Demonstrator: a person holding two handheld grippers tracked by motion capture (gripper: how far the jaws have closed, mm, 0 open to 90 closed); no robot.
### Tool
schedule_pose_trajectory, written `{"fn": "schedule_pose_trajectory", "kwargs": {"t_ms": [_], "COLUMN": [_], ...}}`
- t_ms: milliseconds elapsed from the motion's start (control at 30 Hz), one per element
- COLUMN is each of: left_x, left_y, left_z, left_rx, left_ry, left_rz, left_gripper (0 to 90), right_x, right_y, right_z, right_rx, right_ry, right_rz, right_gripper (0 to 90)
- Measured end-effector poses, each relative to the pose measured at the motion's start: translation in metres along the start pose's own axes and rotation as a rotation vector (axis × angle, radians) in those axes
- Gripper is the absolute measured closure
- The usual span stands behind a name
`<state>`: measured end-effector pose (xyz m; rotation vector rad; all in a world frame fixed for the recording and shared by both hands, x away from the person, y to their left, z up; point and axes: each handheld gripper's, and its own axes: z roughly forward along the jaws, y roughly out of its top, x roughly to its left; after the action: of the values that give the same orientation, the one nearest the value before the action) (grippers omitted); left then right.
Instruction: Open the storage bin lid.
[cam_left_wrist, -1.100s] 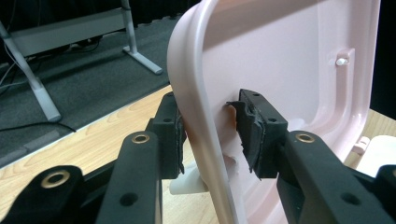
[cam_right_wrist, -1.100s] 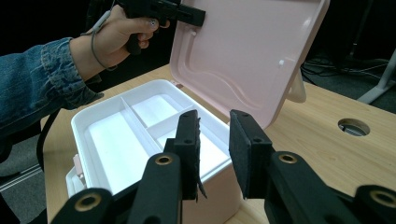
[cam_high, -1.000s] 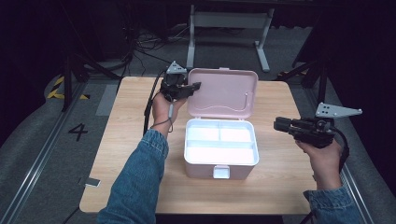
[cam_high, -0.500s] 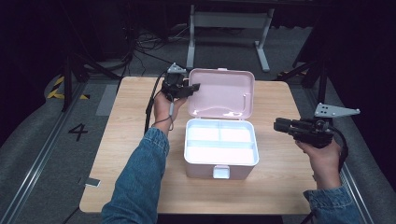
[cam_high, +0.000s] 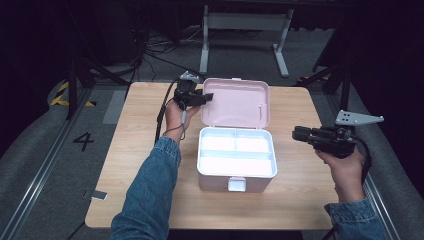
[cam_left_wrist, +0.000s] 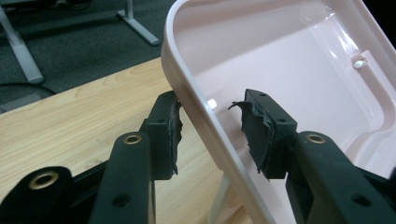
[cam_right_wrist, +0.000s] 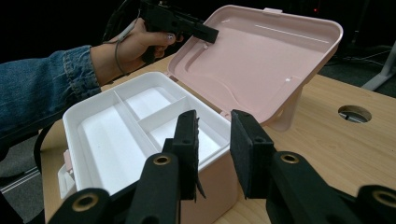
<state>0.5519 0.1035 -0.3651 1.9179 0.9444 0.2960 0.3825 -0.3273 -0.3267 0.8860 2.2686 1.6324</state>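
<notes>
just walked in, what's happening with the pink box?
A person works at a wooden table with a gripper in each hand. The pink storage box stands open, its lid swung up and back, showing a bare white divided tray. The left gripper straddles the lid's left edge; its jaws have just been opening, the outer pad at the rim, the inner pad clear of it. The right gripper hovers open to the right of the box, holding nothing.
</notes>
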Motion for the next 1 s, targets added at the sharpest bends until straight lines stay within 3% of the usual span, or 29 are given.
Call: {"fn": "schedule_pose_trajectory", "kwargs": {"t_ms": [167,500,567,667,1000], "left_x": [0.004,0.009,0.010,0.008,0.010], "left_y": [-0.003,-0.006,-0.008,-0.010,-0.019], "left_z": [0.005,0.012,0.013,0.017,0.025], "left_rx": [-0.001,0.031,0.050,0.092,0.139], "left_ry": [-0.023,-0.024,-0.002,0.047,0.049], "left_rz": [-0.045,-0.084,-0.075,-0.023,-0.041], "left_gripper": [57.6,56.4,56.5,57.9,58.1], "right_x": [-0.001,-0.003,-0.003,-0.003,-0.005], "right_y": [0.000,-0.002,-0.002,-0.002,-0.004], "right_z": [0.003,0.004,0.005,0.006,0.009], "right_rx": [0.006,0.013,0.016,0.016,0.026], "right_ry": [0.005,0.005,0.004,0.005,0.005], "right_rz": [0.003,0.010,0.012,0.010,0.015], "right_gripper": [72.2,71.8,71.6,71.6,71.3]}}
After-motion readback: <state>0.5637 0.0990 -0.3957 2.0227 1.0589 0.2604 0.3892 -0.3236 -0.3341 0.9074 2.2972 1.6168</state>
